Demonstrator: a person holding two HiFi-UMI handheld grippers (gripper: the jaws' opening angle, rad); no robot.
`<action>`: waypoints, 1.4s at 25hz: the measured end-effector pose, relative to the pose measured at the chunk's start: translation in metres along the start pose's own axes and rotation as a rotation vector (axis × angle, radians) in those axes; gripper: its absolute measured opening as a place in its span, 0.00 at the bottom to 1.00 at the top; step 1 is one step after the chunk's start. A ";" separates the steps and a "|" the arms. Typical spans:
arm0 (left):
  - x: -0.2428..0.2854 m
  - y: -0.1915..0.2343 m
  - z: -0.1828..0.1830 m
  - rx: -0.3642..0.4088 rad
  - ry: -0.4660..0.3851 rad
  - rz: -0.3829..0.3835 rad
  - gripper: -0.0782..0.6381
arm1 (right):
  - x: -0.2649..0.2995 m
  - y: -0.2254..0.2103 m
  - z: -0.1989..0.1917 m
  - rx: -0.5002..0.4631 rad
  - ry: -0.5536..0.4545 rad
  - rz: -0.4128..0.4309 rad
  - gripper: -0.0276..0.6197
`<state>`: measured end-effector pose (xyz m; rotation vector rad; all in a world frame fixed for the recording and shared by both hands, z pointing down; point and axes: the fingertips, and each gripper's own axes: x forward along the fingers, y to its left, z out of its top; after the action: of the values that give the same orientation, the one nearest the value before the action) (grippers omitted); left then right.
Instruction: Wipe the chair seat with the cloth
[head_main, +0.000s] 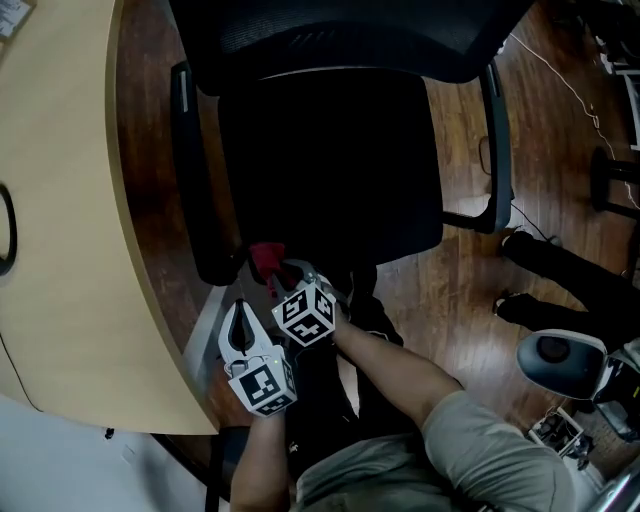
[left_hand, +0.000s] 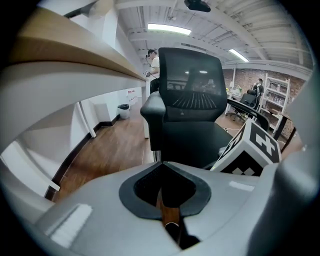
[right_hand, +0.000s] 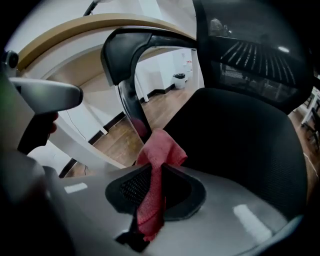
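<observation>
Cloth: one piece, red to pink, soft woven fabric, bunched into a crumpled peak above the jaw tips, with a narrow tail hanging back between the pads. It is clamped in the right gripper, whose jaws are pressed onto it. In the head view it is seen at the front corner of the chair seat, on the desk side, close to the near armrest. Contact with the seat cannot be judged.

Left gripper: jaws closed tip to tip, nothing gripped. It is held just beside the right gripper, by the desk edge.

Counted: one cloth, one black chair, two armrests, two grippers with one marker cube each, one light wooden desk. Dark wood floor is seen beneath.
</observation>
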<state>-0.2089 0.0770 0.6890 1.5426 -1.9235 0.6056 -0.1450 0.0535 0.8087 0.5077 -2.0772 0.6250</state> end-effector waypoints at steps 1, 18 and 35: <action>0.002 -0.003 -0.002 0.007 0.006 -0.004 0.12 | 0.001 -0.003 -0.003 0.005 0.001 -0.005 0.13; 0.024 -0.193 0.027 0.173 0.001 -0.244 0.12 | -0.107 -0.192 -0.096 0.262 0.021 -0.290 0.13; 0.022 -0.356 0.011 0.275 0.005 -0.406 0.12 | -0.197 -0.312 -0.207 0.485 -0.004 -0.476 0.13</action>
<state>0.1330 -0.0259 0.6911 2.0301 -1.5013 0.7090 0.2666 -0.0440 0.8182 1.2348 -1.7065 0.8336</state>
